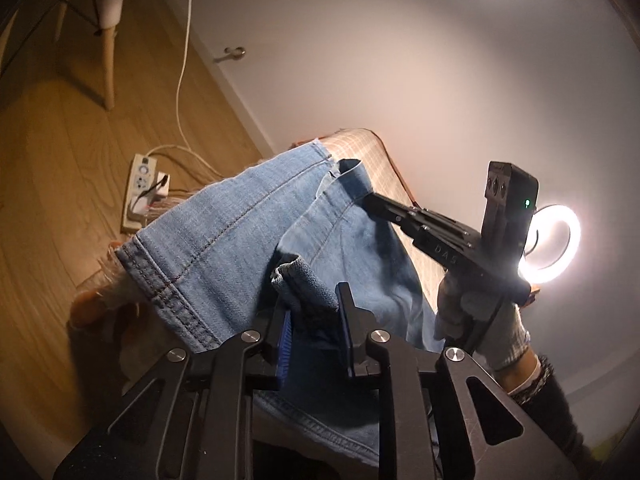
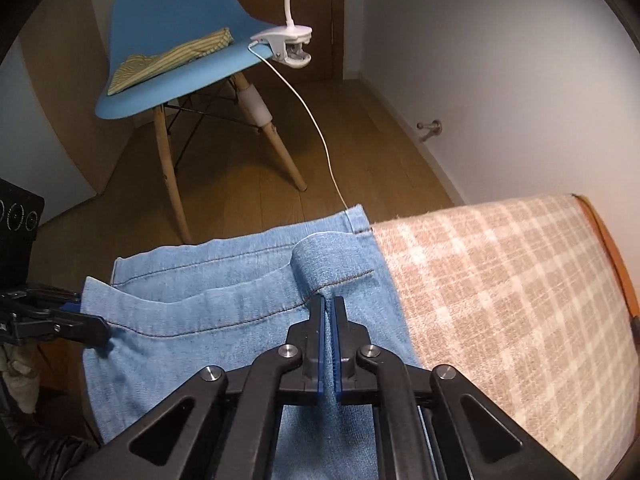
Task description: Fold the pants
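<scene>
Your left tongs [image 1: 314,312] are clamped on a bunched fold of the pants [image 1: 240,232] near the hem; your right tongs [image 2: 328,320] are clenched tight on a raised pleat of denim by the other edge. The pants lie w/ both legs stacked across the checked cloth [image 2: 500,300] on the tabletop, hems at the far edge toward the blue chair [image 2: 172,32]. Your gloved right hand [image 1: 476,312] shows in the left cam, ring light [image 1: 554,236] behind it.
</scene>
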### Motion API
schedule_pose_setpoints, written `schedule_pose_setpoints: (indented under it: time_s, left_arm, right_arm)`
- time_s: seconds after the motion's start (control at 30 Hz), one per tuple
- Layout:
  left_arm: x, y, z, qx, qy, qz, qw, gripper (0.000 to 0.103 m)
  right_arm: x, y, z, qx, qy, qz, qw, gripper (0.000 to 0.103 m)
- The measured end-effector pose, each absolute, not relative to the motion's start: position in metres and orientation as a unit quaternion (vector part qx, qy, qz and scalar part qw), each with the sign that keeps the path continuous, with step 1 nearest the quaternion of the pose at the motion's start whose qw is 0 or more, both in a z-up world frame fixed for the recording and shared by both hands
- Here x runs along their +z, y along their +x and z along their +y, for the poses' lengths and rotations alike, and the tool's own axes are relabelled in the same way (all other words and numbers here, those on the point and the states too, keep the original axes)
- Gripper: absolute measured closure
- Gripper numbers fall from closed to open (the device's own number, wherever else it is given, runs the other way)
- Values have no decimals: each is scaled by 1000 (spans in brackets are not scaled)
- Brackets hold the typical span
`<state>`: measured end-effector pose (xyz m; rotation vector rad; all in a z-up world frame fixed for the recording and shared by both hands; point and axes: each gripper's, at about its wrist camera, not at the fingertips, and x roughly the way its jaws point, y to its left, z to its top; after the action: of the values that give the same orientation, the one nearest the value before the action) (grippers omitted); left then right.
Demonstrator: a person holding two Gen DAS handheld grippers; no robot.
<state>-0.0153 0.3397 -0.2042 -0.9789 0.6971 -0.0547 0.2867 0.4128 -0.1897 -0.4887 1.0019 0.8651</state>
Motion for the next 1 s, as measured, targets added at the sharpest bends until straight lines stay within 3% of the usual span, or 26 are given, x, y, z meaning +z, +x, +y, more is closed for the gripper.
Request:
schedule_pose_setpoints:
  time_s: [0.1,0.13,0.17,0.23,0.4,0.43,0.47,0.53,0.8,1.0]
  left_arm:
    - [-203,-18,340,-29,-450,323,832,87]
    - [-204,-20,339,-29,-448,323,833,87]
    - [-205,-22,339,-29,-446,323,834,88]
    - [-207,-25,338,-31,-445,322,835,88]
    - [-209,-30,337,-34,-447,320,835,88]
    - [-208,-31,338,-35,-446,319,836,89]
    - [-207,-31,338,-35,-445,317,837,89]
    - [-202,-30,339,-38,-445,307,840,89]
    - [-181,-40,367,-30,-451,260,854,90]
    - [-196,-38,381,-17,-452,284,845,90]
  right_arm:
    - [-182,290,411,414,-200,460,760,97]
    - [-183,294,409,413,-190,469,757,89]
    - [-185,298,408,412,-179,479,754,67]
    - [-186,304,408,417,-160,487,750,61]
    - [-207,303,427,406,-215,492,740,64]
    - [-213,302,431,401,-226,493,739,83]
    - [-215,302,434,397,-231,492,740,93]
    - [-214,300,438,391,-237,482,748,100]
    - [-154,300,450,391,-214,412,795,103]
    - [-171,305,482,381,-245,414,790,103]
